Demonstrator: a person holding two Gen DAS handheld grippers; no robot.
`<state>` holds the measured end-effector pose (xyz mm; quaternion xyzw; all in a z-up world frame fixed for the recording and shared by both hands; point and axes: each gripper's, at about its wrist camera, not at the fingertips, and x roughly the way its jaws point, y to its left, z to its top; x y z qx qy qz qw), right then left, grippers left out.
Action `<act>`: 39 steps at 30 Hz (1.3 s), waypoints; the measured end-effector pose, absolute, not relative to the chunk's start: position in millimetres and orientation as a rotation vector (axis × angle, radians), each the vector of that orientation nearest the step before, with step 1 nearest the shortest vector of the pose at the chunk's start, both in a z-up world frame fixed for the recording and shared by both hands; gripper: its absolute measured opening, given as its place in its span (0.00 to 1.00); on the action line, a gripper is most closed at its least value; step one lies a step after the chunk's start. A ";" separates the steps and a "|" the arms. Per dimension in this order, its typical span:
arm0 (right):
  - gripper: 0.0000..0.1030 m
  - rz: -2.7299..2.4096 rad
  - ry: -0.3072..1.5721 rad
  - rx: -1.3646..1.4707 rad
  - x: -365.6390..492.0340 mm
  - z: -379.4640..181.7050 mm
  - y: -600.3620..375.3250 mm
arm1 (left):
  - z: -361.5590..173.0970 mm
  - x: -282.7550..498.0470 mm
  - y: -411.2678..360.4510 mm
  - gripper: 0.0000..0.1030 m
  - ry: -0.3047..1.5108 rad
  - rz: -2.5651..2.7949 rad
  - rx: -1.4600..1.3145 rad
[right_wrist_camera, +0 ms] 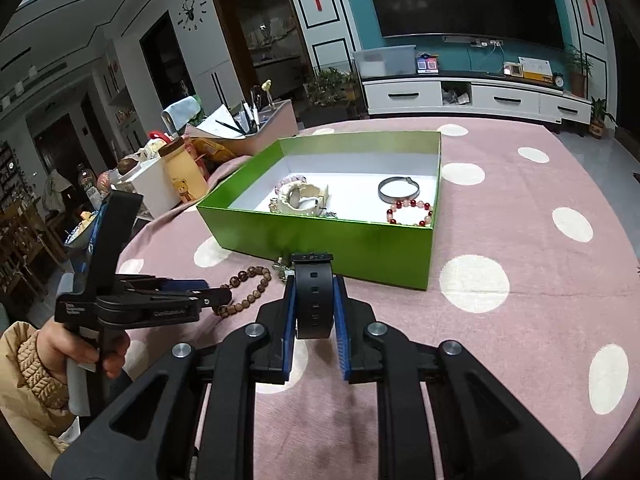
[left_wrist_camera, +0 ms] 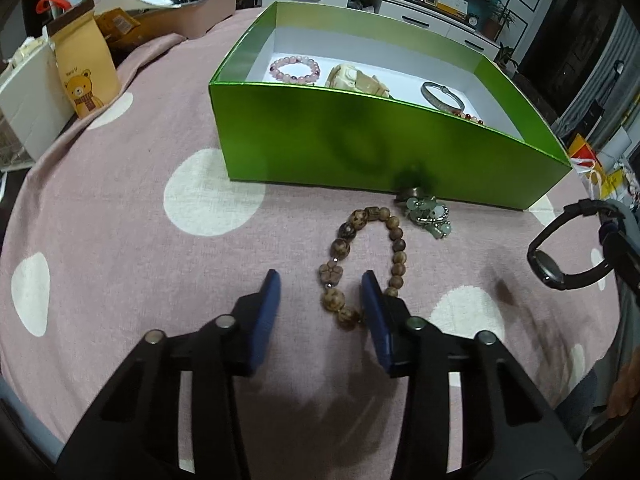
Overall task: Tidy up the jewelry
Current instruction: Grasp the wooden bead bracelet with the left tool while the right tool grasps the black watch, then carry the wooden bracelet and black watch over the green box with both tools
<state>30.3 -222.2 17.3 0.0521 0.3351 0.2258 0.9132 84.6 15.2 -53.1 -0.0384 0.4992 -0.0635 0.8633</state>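
A green box [left_wrist_camera: 360, 136] [right_wrist_camera: 320, 228] stands on the pink dotted tablecloth and holds a pink bead bracelet [left_wrist_camera: 295, 69], a cream watch [left_wrist_camera: 356, 79], a grey bangle [left_wrist_camera: 442, 96] and a red bead bracelet [right_wrist_camera: 410, 213]. A brown wooden bead bracelet [left_wrist_camera: 362, 264] and a green jade charm [left_wrist_camera: 428, 216] lie in front of the box. My left gripper [left_wrist_camera: 322, 284] is open, its right finger touching the wooden bracelet. My right gripper [right_wrist_camera: 314, 300] is shut on a black watch [right_wrist_camera: 314, 296], held above the cloth; the watch also shows at the right of the left wrist view [left_wrist_camera: 568, 252].
A yellow bear-print bag [left_wrist_camera: 86, 68], a white container [left_wrist_camera: 28, 100] and a pink organiser with pens [left_wrist_camera: 192, 4] stand at the table's far left. The tablecloth [right_wrist_camera: 520, 280] stretches right of the box. A TV cabinet [right_wrist_camera: 480, 96] stands beyond the table.
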 end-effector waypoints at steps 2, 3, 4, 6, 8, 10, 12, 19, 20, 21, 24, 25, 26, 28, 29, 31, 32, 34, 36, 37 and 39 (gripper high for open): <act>0.17 0.466 0.688 0.107 30.3 17.1 -221.4 | -53.9 82.9 12.1 0.37 1.034 -0.133 -0.045; 0.17 0.465 0.689 0.107 30.4 17.1 -221.4 | -54.2 81.9 10.6 0.36 1.029 -0.133 -0.029; 0.17 0.464 0.691 0.108 30.4 16.8 -221.4 | -54.5 80.7 8.7 0.36 1.024 -0.133 -0.011; 0.17 0.461 0.692 0.110 30.0 16.4 -221.6 | -54.5 79.1 7.6 0.32 1.018 -0.141 0.003; 0.17 0.457 0.693 0.111 29.0 16.4 -222.8 | -54.5 78.5 6.8 0.24 1.015 -0.151 0.006; 0.17 0.454 0.692 0.113 29.1 16.7 -223.0 | -54.5 78.6 6.3 0.12 1.014 -0.159 0.005; 0.17 0.450 0.691 0.113 29.2 17.2 -223.4 | -54.8 78.6 7.1 0.10 1.015 -0.164 -0.003; 0.17 0.424 0.687 0.124 26.4 17.6 -229.8 | -42.3 76.3 12.6 0.10 0.985 -0.172 -0.056; 0.17 0.421 0.687 0.125 26.3 17.6 -230.6 | -37.6 75.3 13.3 0.10 0.971 -0.172 -0.058; 0.17 0.417 0.687 0.126 26.2 17.6 -231.1 | -32.2 74.4 14.3 0.10 0.956 -0.172 -0.061; 0.17 0.410 0.681 0.130 24.5 18.9 -233.9 | -17.8 71.8 17.9 0.10 0.920 -0.174 -0.075; 0.17 0.409 0.678 0.130 23.7 18.9 -234.6 | -11.6 70.2 19.0 0.10 0.905 -0.173 -0.082; 0.17 0.408 0.676 0.134 23.1 19.2 -235.9 | -7.4 69.9 20.2 0.10 0.896 -0.172 -0.087; 0.17 0.407 0.674 0.142 22.4 18.7 -237.9 | 1.8 68.8 22.4 0.10 0.878 -0.167 -0.096; 0.17 0.405 0.672 0.145 21.9 18.5 -239.0 | 5.4 67.9 23.0 0.10 0.871 -0.166 -0.100; 0.17 0.404 0.669 0.151 20.9 18.6 -241.8 | 12.7 65.9 24.4 0.10 0.855 -0.163 -0.107; 0.17 0.403 0.667 0.153 20.5 18.8 -242.7 | 16.1 64.8 25.0 0.10 0.848 -0.162 -0.109; 0.17 0.401 0.661 0.159 19.2 19.6 -245.0 | 21.0 63.7 25.4 0.10 0.840 -0.163 -0.114; 0.17 0.396 0.654 0.166 18.3 20.9 -247.8 | 25.7 61.4 25.0 0.10 0.831 -0.164 -0.114; 0.17 0.396 0.651 0.168 17.8 21.6 -248.6 | 26.9 60.5 25.2 0.10 0.828 -0.164 -0.115; 0.17 0.394 0.645 0.172 16.4 22.4 -250.2 | 30.1 59.5 25.3 0.10 0.823 -0.166 -0.117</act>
